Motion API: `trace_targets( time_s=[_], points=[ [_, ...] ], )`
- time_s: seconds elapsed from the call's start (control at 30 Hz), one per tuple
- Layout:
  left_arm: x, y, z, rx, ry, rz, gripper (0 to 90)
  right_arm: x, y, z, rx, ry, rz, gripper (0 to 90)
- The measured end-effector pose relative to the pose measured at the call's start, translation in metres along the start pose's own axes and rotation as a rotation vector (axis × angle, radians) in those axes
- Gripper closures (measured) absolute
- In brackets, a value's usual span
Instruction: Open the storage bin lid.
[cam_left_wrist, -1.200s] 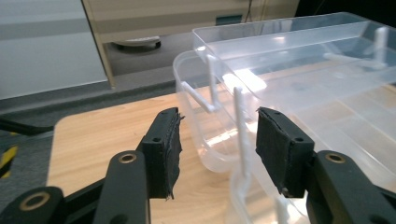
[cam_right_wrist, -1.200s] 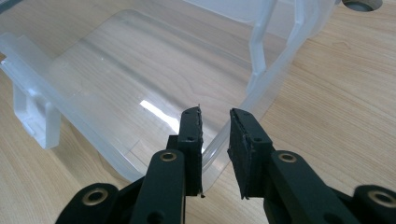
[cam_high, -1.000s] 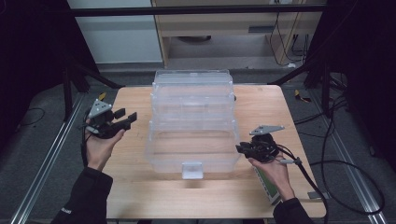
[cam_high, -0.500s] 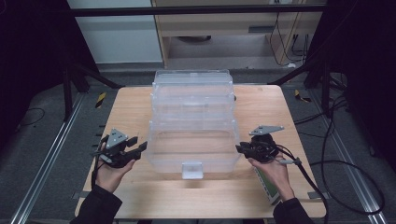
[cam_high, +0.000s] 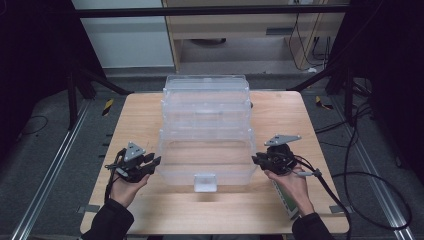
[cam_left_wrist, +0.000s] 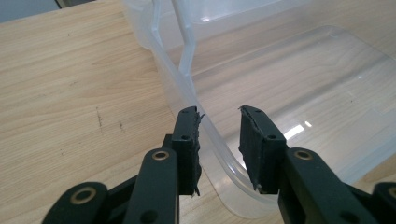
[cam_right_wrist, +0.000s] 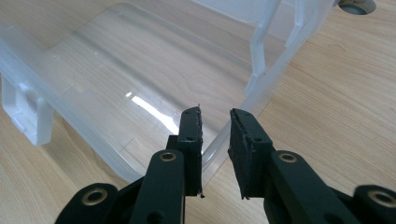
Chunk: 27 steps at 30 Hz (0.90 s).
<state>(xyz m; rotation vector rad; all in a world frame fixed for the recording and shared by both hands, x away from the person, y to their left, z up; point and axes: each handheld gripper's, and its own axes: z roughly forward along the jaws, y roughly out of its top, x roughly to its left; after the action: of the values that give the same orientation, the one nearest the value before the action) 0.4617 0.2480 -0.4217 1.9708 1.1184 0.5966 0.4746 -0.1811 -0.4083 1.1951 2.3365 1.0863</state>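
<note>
A clear plastic storage box (cam_high: 206, 120) with stepped tiers stands in the middle of the wooden table (cam_high: 135, 115). Its lowest, nearest tier has a white latch tab (cam_high: 205, 182) at the front. My left gripper (cam_high: 152, 162) is at that tier's left front corner. In the left gripper view it is open (cam_left_wrist: 218, 114), with the box's thin rim (cam_left_wrist: 187, 56) running between the jaws. My right gripper (cam_high: 257, 160) is at the right front corner. It is open (cam_right_wrist: 215, 114) too, and the clear rim (cam_right_wrist: 261, 65) passes between its jaws with a small gap.
A green and white flat object (cam_high: 285, 200) lies under the right hand near the table's front right edge. A black cable (cam_high: 345, 175) trails off the right side. A round hole (cam_right_wrist: 357, 5) is set in the tabletop beyond the box. Bare wood lies on both sides of the box.
My left gripper has come from the table's left side toward me and rightward, up to the box's left front corner. The right gripper has stayed put.
</note>
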Motion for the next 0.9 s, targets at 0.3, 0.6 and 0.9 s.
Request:
trace_targets(
  time_s=[0.3,0.6,0.9],
  points=[
    [0.004,0.001,-0.006,-0.029,0.003,-0.006,63.8,0.005,0.002,0.001,0.016,-0.022,0.012,73.8],
    [0.024,0.007,-0.039,-0.132,0.042,-0.049,53.6,-0.003,0.007,-0.017,-0.05,-0.022,0.033,66.4],
    [0.053,-0.01,-0.037,-0.097,0.111,-0.121,44.8,-0.016,0.009,-0.05,-0.086,-0.08,0.067,55.9]
  ],
)
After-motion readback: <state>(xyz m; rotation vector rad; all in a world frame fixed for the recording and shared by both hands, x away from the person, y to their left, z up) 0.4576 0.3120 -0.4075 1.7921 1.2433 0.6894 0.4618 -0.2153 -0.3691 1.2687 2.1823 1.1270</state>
